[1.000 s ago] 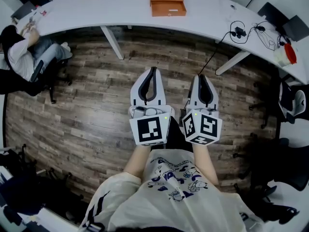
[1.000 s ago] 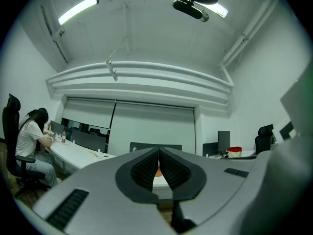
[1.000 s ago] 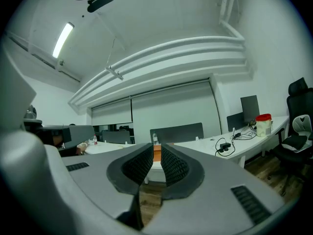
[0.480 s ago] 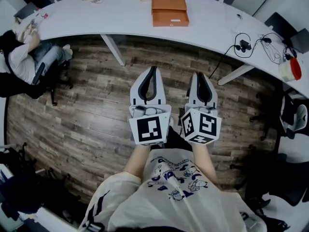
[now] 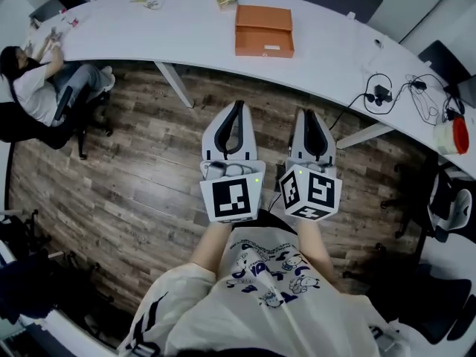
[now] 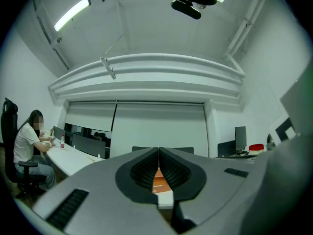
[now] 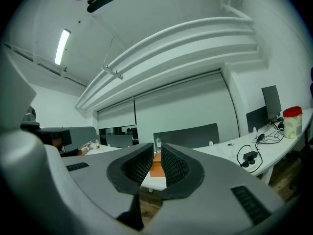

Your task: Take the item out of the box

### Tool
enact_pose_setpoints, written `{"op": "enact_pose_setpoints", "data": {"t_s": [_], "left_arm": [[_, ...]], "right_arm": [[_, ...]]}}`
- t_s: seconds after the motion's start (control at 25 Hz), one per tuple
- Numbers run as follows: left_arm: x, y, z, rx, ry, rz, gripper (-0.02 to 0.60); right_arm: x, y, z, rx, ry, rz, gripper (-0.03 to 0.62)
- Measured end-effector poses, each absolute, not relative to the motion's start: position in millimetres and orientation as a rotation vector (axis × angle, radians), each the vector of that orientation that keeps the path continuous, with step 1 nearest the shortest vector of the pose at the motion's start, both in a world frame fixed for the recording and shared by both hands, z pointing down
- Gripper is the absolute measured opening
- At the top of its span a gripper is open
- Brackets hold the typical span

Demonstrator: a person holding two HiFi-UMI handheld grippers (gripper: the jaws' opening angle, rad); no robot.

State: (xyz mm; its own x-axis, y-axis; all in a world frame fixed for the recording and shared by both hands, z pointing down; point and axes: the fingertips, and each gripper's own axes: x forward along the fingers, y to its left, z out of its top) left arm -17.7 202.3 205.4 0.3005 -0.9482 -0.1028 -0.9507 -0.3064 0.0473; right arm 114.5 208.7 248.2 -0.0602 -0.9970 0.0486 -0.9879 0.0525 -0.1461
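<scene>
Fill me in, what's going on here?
A person holds the left hand-held gripper and right hand-held gripper, both shut and empty. They point across the wooden floor toward an orange box on the curved white table. The box looks closed, and neither gripper has reached it. A second person sits at the table's far left.

Left gripper (image 6: pixel 159 151) has its jaws with tips together, nothing clamped. Orange box (image 6: pixel 160 181) shows through the gap below the tips, on the white desk (image 6: pixel 73 158). Person (image 6: pixel 27 142) seated at desk, far left. Monitor (image 6: pixel 240 139) and red-lidded tub (image 6: pixel 256 148) at right. Light strip (image 6: pixel 72 13) upper left.
</scene>
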Motion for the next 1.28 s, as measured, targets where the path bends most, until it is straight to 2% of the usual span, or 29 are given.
{"op": "enact_pose_setpoints", "data": {"t_s": [1.28], "left_arm": [[-9.2, 39.4, 226.1, -2.542, 1.875, 0.13, 0.018]], "right_arm": [[124.1, 43.9, 271.2, -2.108, 2.253, -0.306, 0.066]]}}
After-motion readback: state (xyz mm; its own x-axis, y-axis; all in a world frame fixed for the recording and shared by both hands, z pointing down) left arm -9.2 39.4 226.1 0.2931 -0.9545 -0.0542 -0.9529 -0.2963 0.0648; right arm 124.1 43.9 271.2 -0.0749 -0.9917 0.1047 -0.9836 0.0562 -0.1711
